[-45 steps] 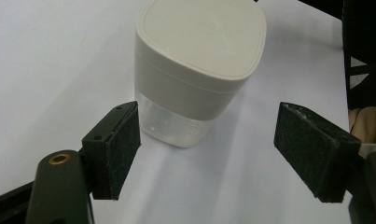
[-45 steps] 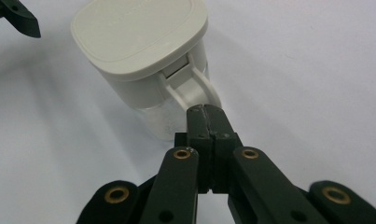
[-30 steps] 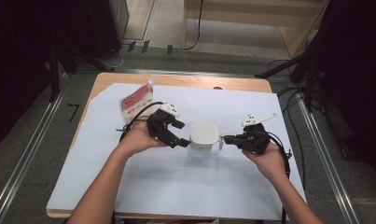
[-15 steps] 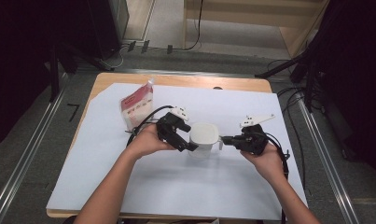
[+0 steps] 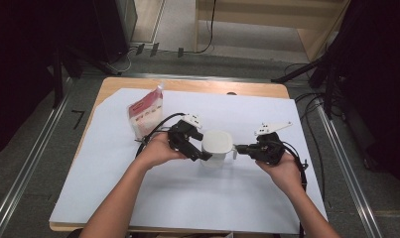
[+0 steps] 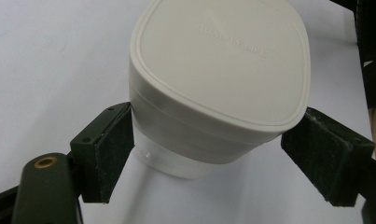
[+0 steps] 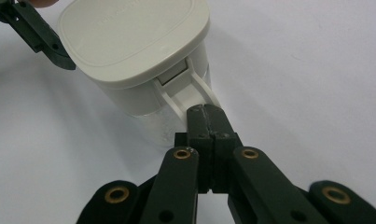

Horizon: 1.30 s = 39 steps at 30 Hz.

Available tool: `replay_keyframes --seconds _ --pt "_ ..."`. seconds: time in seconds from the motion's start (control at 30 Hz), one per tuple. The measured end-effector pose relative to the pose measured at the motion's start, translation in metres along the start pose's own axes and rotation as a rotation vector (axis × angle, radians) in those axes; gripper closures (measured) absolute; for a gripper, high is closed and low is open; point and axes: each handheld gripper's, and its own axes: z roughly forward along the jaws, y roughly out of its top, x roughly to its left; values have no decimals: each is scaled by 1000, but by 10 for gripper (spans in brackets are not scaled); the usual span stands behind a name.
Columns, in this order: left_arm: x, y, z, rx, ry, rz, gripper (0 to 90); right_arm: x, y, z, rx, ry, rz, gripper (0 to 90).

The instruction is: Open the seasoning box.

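Now both tools [image 5: 207,156] [image 5: 238,148] at white container [image 5: 217,144]

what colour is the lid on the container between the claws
Off-white, slightly cream, the lid shows best in the left gripper view.

A light wooden rectangular table [image 5: 247,88] carries a large white paper sheet [image 5: 187,198] that covers nearly all of its top, leaving bare wood along the far edge and the far left corner. On the sheet, near its middle, stands a white plastic container with a rounded lid [image 5: 217,147]. Toward the far left lies a red-and-white plastic packet [image 5: 145,115], well apart from the container.
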Motion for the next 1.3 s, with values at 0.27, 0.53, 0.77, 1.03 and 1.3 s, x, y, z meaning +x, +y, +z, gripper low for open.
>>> replay_keyframes --seconds 0.27,0.53,0.77,1.03,1.3 --pt "-1 1 -1 -7 9 9 189 1 0 0 2 -3 -2 900" --pt "2 3 -2 -7 -4 27 184 1 0 1 6 -9 -11 900" --pt "-2 6 -4 -12 25 45 201 1 0 2 6 -11 -15 900" --pt "-4 9 -6 -11 35 51 204 2 0 2 9 -13 -18 900" --pt "-7 13 -9 11 52 62 203 2 0 1 9 -11 -23 900"
